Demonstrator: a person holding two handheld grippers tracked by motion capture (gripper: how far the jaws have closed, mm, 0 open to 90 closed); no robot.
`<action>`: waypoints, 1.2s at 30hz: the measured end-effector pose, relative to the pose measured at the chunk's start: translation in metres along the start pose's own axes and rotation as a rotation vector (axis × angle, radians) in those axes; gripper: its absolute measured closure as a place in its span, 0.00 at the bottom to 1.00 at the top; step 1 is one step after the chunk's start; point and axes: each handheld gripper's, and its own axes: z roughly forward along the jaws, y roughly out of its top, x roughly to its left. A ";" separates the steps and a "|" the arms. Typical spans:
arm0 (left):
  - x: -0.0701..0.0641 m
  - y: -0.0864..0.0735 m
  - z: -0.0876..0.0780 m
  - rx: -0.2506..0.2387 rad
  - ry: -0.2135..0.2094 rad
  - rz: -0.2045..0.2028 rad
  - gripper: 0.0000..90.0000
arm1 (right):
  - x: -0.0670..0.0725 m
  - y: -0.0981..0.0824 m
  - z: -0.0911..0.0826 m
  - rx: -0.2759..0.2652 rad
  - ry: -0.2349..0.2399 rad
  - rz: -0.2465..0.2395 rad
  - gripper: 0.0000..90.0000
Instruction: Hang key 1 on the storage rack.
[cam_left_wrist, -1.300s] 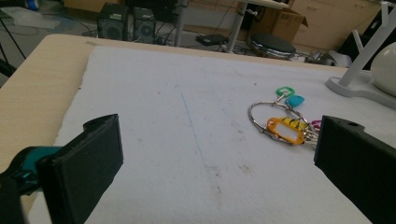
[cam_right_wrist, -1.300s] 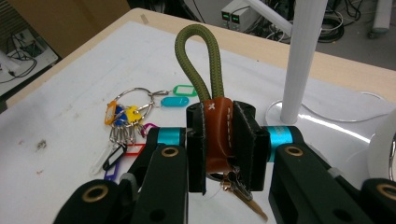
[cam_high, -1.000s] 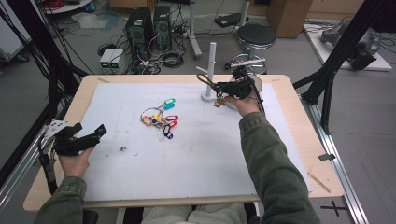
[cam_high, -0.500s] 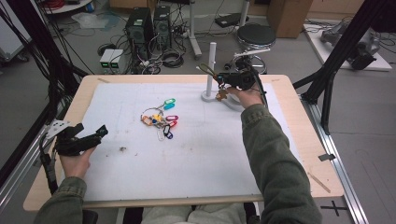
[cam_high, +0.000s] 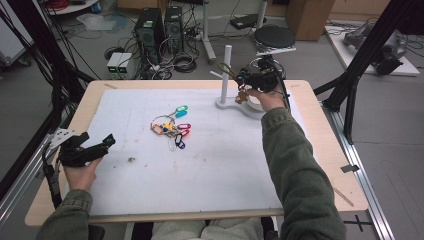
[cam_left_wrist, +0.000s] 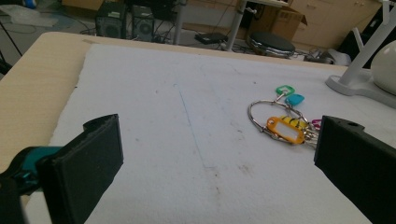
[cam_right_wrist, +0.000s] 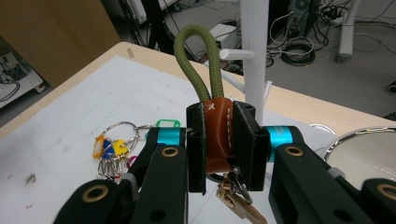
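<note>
Here, leather key fob (cam_right_wrist: 218, 135) clamped between the right hand-held gripper (cam_right_wrist: 219, 144) jaws, cord loop upward.

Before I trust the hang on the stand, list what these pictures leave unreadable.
- Key under the leather fob: right gripper view, cut off by the bottom edge and the jaws.
- Cord loop against the stand's peg: high view, too small to tell whether they touch.
- Key bunch: left gripper view, partly behind the right-hand jaw.

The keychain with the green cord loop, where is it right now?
The keychain with the green cord loop is clamped in the right claw, held up beside the white peg stand at the table's far right.
</note>
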 end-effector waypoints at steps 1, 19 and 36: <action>0.000 0.000 0.000 -0.001 0.001 0.000 0.02 | -0.001 0.000 -0.001 -0.001 -0.001 0.000 0.84; 0.000 0.000 0.000 0.001 -0.001 -0.001 0.02 | -0.012 -0.001 -0.002 -0.001 -0.037 0.032 0.84; 0.001 0.000 0.000 0.002 -0.002 -0.004 0.02 | -0.017 -0.011 0.021 0.052 -0.069 0.048 0.84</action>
